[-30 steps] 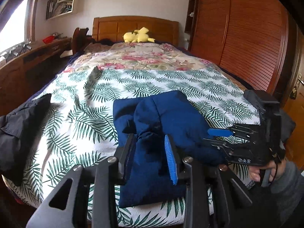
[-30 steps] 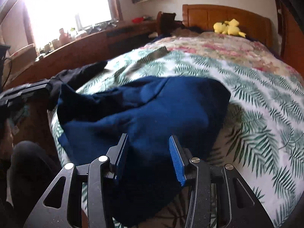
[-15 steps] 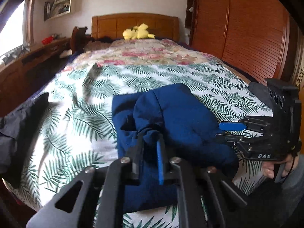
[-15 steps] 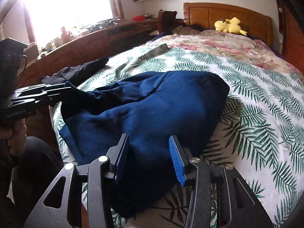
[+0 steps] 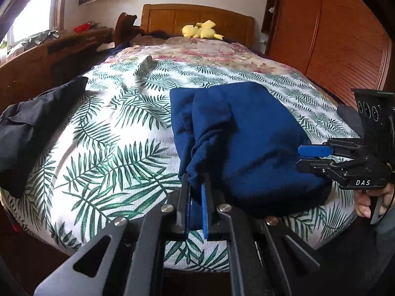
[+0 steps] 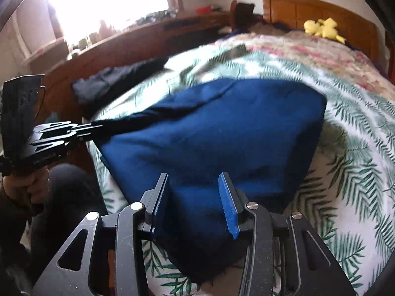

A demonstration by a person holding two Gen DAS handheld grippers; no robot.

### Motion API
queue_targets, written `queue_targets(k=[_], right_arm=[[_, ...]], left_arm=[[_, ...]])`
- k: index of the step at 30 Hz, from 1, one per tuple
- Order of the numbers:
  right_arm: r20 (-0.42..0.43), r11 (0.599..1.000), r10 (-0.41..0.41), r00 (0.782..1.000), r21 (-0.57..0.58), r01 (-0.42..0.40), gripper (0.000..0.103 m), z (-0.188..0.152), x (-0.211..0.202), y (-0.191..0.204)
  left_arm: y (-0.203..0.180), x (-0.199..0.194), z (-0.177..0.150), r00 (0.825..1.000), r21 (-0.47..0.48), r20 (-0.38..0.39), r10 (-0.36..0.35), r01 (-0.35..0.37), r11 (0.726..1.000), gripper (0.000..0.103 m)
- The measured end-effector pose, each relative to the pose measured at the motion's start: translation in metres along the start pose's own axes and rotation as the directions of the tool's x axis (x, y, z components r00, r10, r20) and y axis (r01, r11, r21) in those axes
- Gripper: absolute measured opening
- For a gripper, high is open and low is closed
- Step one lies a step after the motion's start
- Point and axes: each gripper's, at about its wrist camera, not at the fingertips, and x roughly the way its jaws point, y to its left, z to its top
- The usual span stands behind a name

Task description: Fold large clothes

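Leaf-print bed [image 5: 103,148], blue garment [image 5: 246,135] at centre.
Left hand-held gripper [image 5: 196,192] pinches its 6 o'clock fold; right hand-held gripper [image 6: 195,197] spread over it.

Navy blue garment [image 5: 246,143], green palm-leaf white bedspread [image 5: 103,133], black garment [image 5: 29,125], yellow plush [image 5: 201,30]

Both views taken low from bed foot [image 5: 103,148], aimed toward headboard [image 5: 197,19]; blue garment [image 5: 246,143] shared close.
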Motion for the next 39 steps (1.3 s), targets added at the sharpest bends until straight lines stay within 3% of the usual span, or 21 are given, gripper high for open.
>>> queue_targets(k=[4,7,14,19,21,27,31,39], right_arm=[[-0.012,1.000,-0.004,1.000,-0.015,0.004,0.040,0.001,0.001,0.000],[0.005,0.998,-0.061,0.998,-0.010,0.061,0.041,0.008,-0.007,-0.011],[0.031,0.983,-0.158,0.987,0.102,0.154,0.041,0.039,-0.001,-0.081],[0.020,0.975,-0.125,0.992,0.187,0.119,0.041,0.056,0.022,-0.122],[0.006,0.973,-0.152,0.988,0.176,0.149,0.041,0.062,0.029,-0.129],[-0.068,0.962,-0.204,0.977,0.169,0.213,0.056,0.075,0.062,-0.157],[-0.101,0.951,-0.244,0.965,0.170,0.258,0.076,0.079,0.076,-0.172],[-0.103,0.950,-0.180,0.978,0.240,0.200,0.079,0.071,0.084,-0.188]], left_arm=[[0.001,0.003,-0.001,1.000,0.013,-0.004,-0.002,0.002,1.000,0.005],[0.004,0.004,-0.003,1.000,0.006,-0.008,-0.017,0.017,1.000,0.005],[0.004,0.003,-0.004,0.999,0.007,0.000,-0.032,0.032,0.999,0.005],[0.004,0.002,-0.004,0.999,0.009,-0.001,-0.041,0.041,0.999,0.005],[0.004,0.001,-0.004,0.999,0.009,-0.002,-0.045,0.045,0.999,0.005],[0.005,-0.006,-0.002,0.998,-0.006,-0.035,-0.054,0.054,0.999,0.011],[0.001,-0.021,-0.004,0.999,0.034,-0.045,-0.024,0.026,0.999,0.016],[-0.002,-0.013,-0.016,0.994,0.048,-0.103,-0.027,0.032,0.998,0.023]])
